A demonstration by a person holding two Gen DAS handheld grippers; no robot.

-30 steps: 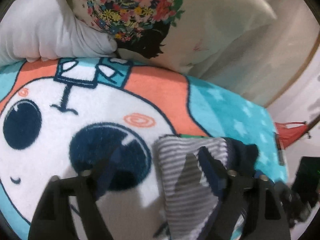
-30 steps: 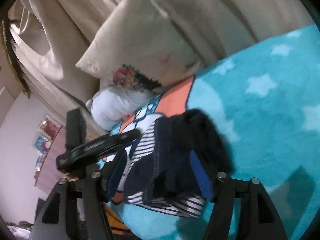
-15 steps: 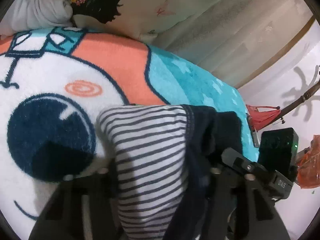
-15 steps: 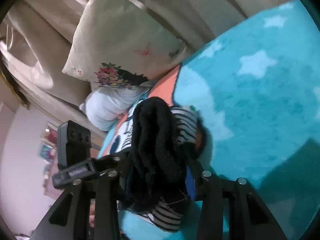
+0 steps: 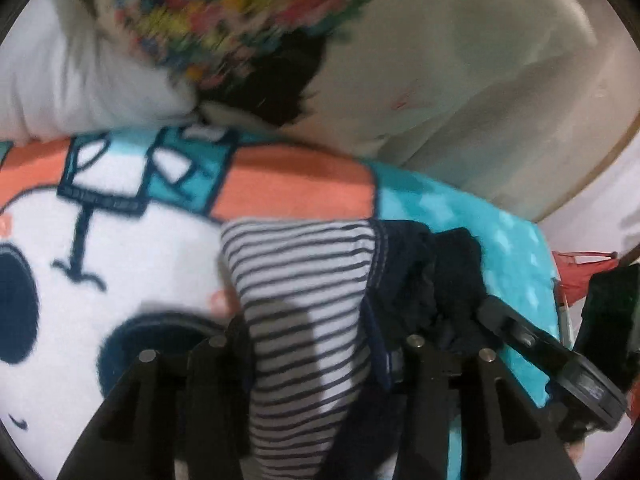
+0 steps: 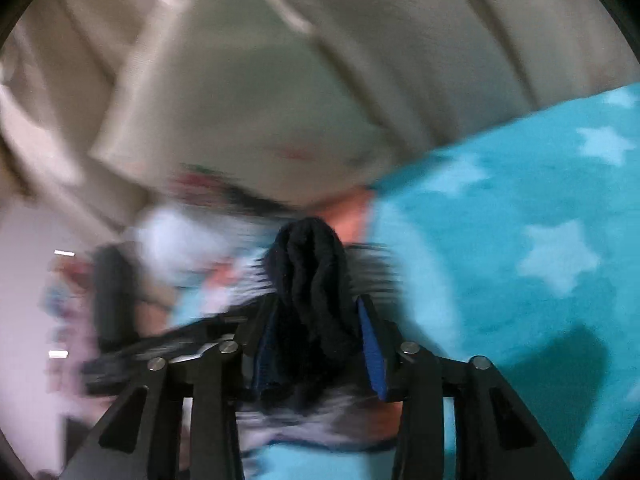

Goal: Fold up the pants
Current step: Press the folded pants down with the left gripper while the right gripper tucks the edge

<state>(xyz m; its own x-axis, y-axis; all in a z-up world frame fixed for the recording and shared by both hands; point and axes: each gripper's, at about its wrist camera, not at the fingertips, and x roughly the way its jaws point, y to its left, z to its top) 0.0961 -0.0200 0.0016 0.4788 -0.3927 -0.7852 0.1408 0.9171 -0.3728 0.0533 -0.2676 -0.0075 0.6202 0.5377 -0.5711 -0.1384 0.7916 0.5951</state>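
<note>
The pants are a small bundle with a navy-and-white striped part (image 5: 304, 292) and a dark navy part (image 5: 424, 280). My left gripper (image 5: 312, 344) is shut on the striped part, low in the left wrist view. My right gripper (image 6: 312, 320) is shut on the dark navy part (image 6: 312, 272), which bulges up between its fingers. The right gripper's body (image 5: 552, 364) shows at the right of the left wrist view, close beside the left one. The bundle sits on a cartoon-print blanket (image 5: 120, 248). The right wrist view is motion-blurred.
A cream pillow with a flower print (image 5: 280, 40) and a white pillow (image 5: 72, 88) lie at the blanket's far edge. Cream curtains (image 6: 440, 40) hang behind. The teal star-print part of the blanket (image 6: 540, 220) spreads to the right. A red item (image 5: 580, 276) sits past the right edge.
Both grippers closed from open onto the pants bundle and have swung with it; the pillows come back into the left wrist view, and the right wrist view has blurred.
</note>
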